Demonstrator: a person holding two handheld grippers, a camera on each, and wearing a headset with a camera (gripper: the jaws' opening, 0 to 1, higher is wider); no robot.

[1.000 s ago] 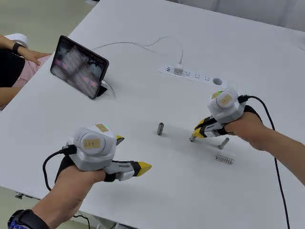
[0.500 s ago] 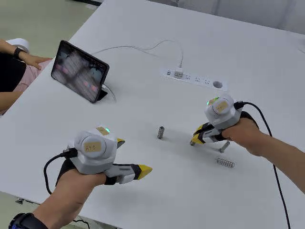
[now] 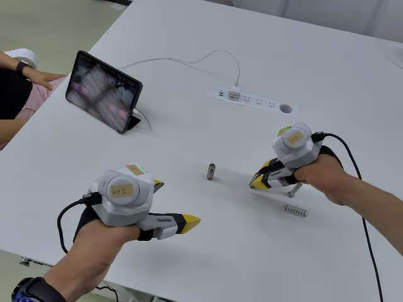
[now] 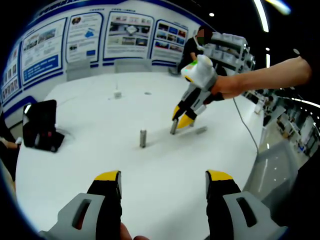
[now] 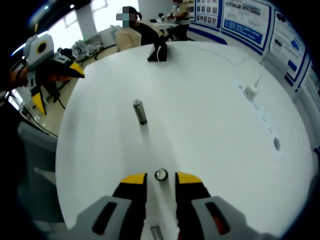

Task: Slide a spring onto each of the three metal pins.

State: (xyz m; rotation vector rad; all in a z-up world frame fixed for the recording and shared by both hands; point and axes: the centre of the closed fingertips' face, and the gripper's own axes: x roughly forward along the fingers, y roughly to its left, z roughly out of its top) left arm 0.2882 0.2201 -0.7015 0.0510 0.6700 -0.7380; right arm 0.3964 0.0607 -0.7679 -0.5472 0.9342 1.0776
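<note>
- Jaws of the left gripper (image 3: pixel 189 221) show side-on in the head view, so their opening cannot be told there. It hovers low over the white table (image 3: pixel 239 258), well apart from the parts. The right gripper (image 3: pixel 255 183) has its tips down at the table. A sprung pin (image 3: pixel 211 171) stands between the two grippers. The loose spring (image 3: pixel 295 211) lies near the right hand (image 3: pixel 324 176), and a third pin (image 3: pixel 293 190) shows just beside that hand. A probable risk is that the hand sweeps the spring or this pin away when it moves, because both lie so close to it.
- In the left gripper view, this gripper's own jaws stand wide and hold nothing. The right gripper's tips straddle an upright pin (image 4: pixel 173 127), and the loose spring lies on the table just beyond it. If the left gripper goes for that thin spring with such a wide opening, it may flick it away or squash it when closing.
- In the right gripper view, the jaws are narrow, with the top of the upright pin between the tips. A thin gap shows on each side, so the pin seems not pinched yet. If the jaws close off-centre, one jaw would touch first and tip the free-standing pin, which could then roll across the table.
</note>
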